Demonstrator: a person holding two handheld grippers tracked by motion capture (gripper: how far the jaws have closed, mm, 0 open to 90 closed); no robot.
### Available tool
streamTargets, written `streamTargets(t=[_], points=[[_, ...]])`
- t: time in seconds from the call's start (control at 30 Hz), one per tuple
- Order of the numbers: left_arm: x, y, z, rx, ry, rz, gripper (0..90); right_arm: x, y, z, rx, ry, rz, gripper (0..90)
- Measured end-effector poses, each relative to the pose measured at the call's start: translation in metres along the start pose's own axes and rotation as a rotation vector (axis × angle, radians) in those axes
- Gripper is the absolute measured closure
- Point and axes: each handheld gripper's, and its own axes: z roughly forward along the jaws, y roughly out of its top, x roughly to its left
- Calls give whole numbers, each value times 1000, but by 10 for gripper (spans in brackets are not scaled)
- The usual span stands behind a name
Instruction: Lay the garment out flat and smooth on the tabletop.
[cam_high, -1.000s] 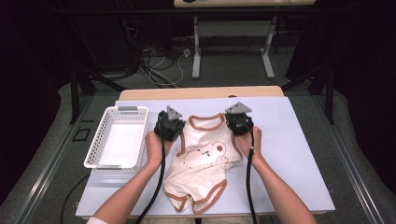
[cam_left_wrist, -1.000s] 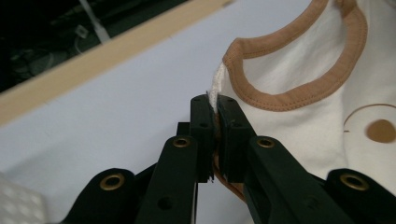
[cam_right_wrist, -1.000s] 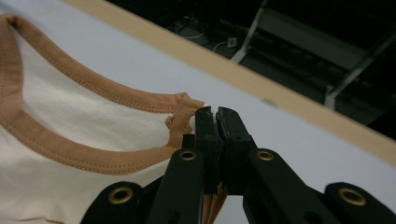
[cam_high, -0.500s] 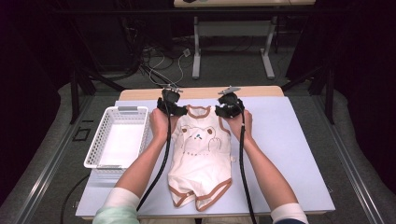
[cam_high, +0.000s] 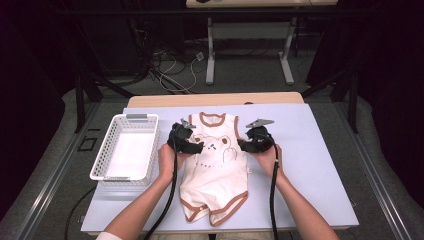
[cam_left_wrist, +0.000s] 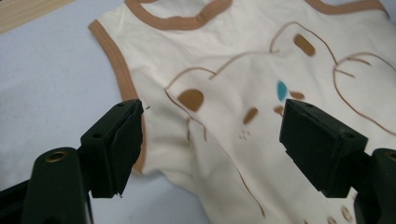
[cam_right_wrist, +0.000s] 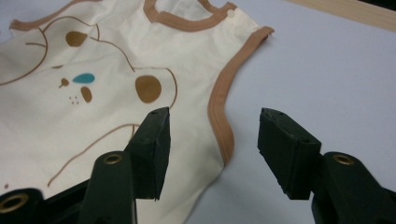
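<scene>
A cream baby bodysuit (cam_high: 215, 170) with brown trim and a bear print lies flat on the pale blue table mat (cam_high: 310, 150), neck opening at the far end. My left gripper (cam_high: 196, 146) sits at its left armhole, my right gripper (cam_high: 248, 144) at its right armhole. In the left gripper view the left gripper (cam_left_wrist: 212, 112) is open over the bodysuit (cam_left_wrist: 224, 60); its jaws have just been opening and the cloth lies loose beneath them. In the right gripper view the right gripper (cam_right_wrist: 215, 116) is open too, having just opened, straddling the brown armhole edge (cam_right_wrist: 219, 102) without pressing it.
A white slatted basket (cam_high: 127, 147) stands on the mat's left part, close to my left hand. A wooden strip (cam_high: 215, 99) runs along the far table edge. Bare mat (cam_right_wrist: 327, 70) lies to the right of the bodysuit. Cables and table legs are on the floor beyond.
The bodysuit was rumpled and held at its shoulders, then drawn out toward the far edge. Now both grippers have let go, dropped lower and come back to the armholes; the bodysuit lies flat.
</scene>
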Motion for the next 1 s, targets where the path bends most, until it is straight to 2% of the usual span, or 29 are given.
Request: streamTargets(t=[0.1,0.27,0.3,0.4,0.47,0.57,0.67,0.73,0.87,1.0], points=[[-10,-14,-8,-3,-25,22,215,-4,-11,-5,-5,6,18,478],[-25,-35,-22,-12,-66,52,220,-9,-22,-10,15,-1,11,550],[-26,-39,-25,-4,-75,60,219,-9,-24,-10,15,-4,23,568],[-33,-54,-34,24,-107,83,226,-11,-29,-9,26,-12,18,633],[-36,-60,-40,36,-113,103,231,-9,-31,-8,39,-19,24,665],[-37,-73,-49,46,-121,112,250,-4,-33,-4,63,-40,24,698],[-35,-86,-53,57,-116,102,284,3,-33,1,72,-25,11,698],[-34,-93,-53,43,-99,90,288,8,-32,3,69,-8,9,694],[-32,-99,-52,32,-125,66,355,15,-31,8,70,17,26,677],[-34,-100,-51,21,-161,75,487,19,-32,8,60,26,40,794]])
